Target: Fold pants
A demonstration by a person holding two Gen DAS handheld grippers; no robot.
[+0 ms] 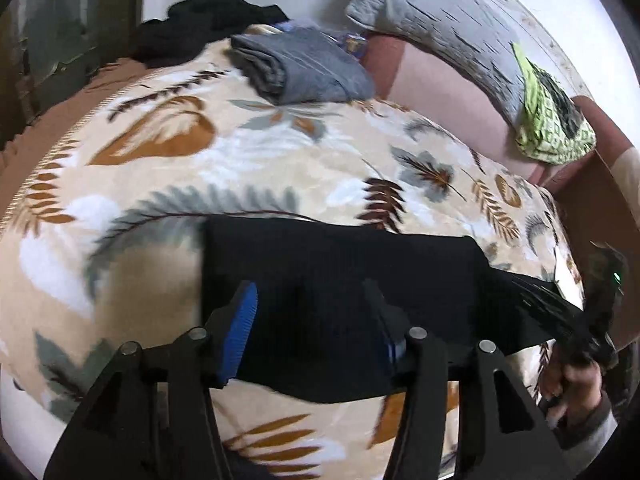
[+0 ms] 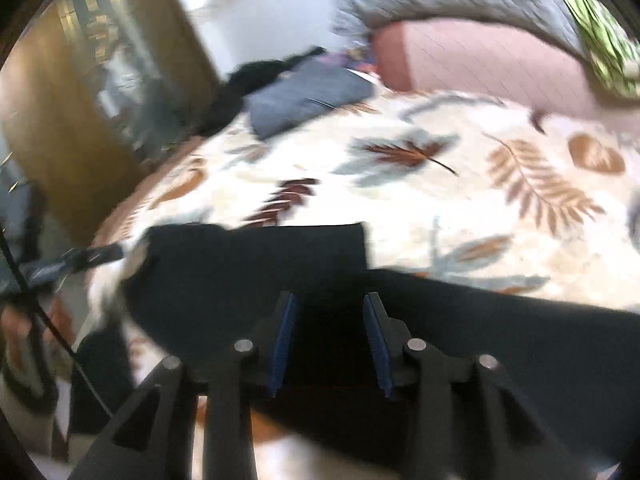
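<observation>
Black pants (image 1: 340, 280) lie flat on a leaf-patterned blanket (image 1: 240, 160) on the bed; they also show in the right wrist view (image 2: 260, 264). My left gripper (image 1: 312, 312) is open, its blue-padded fingers (image 1: 244, 320) spread just above the near part of the pants. My right gripper (image 2: 330, 320) is open too, with its fingers over the pants. In the left wrist view the right gripper (image 1: 600, 320) shows at the far right edge, at the pants' end, blurred.
A folded grey garment (image 1: 300, 68) and a black clothes heap (image 1: 208, 24) lie at the blanket's far end. A grey pillow (image 1: 460, 28) and a green patterned cloth (image 1: 552, 120) lie at the right. A wooden door (image 2: 80, 100) stands left.
</observation>
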